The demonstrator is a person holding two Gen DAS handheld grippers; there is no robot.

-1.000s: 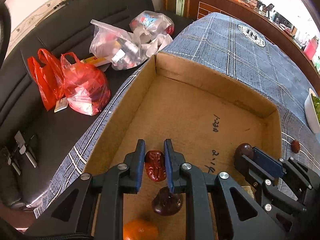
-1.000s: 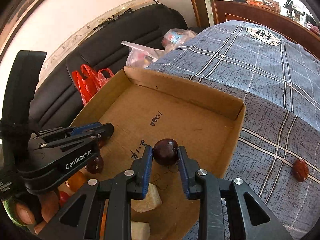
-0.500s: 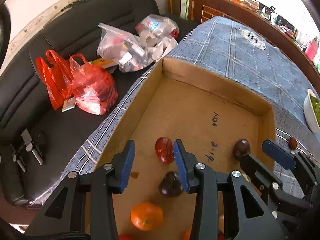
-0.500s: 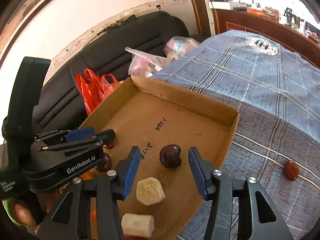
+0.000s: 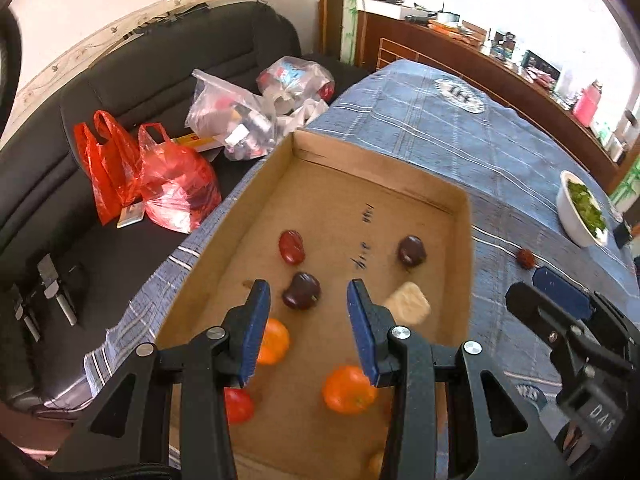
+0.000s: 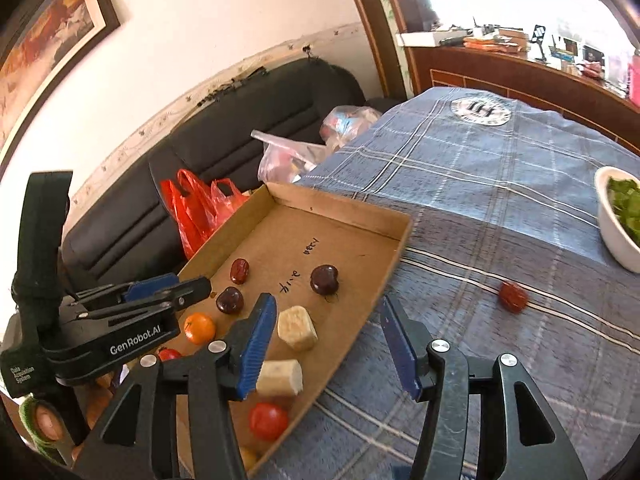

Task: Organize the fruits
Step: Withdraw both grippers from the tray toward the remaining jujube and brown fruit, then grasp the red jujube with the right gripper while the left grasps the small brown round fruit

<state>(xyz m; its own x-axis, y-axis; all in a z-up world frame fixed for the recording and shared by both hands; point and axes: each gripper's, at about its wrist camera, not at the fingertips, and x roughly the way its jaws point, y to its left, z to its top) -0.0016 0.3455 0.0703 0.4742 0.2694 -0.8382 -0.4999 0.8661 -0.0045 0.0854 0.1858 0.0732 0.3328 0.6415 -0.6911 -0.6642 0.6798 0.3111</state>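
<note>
A cardboard box (image 5: 380, 164) (image 6: 340, 204) lies on the blue plaid tablecloth and holds fruit. In it are a red date (image 5: 291, 246) (image 6: 239, 271), two dark round fruits (image 5: 302, 291) (image 5: 411, 251), banana pieces (image 6: 297, 327), oranges (image 5: 349, 389) and a small tomato (image 6: 267, 420). My left gripper (image 5: 308, 292) (image 6: 188, 286) hangs open above the box with nothing gripped. My right gripper (image 6: 327, 308) (image 5: 532, 286) hovers over the box's right edge, its jaws opening and empty. Another red date (image 6: 513, 297) (image 5: 525, 258) lies loose on the cloth.
A white bowl of greens (image 6: 616, 236) (image 5: 576, 216) stands at the table's right. A black sofa (image 5: 120, 80) left of the table carries red bags (image 5: 176, 188) and clear bags (image 5: 236, 128). A wooden counter (image 6: 520, 76) runs behind the table.
The left gripper let go of the red date and the right let go of a dark fruit. Both opened and pulled back and up from the box.
</note>
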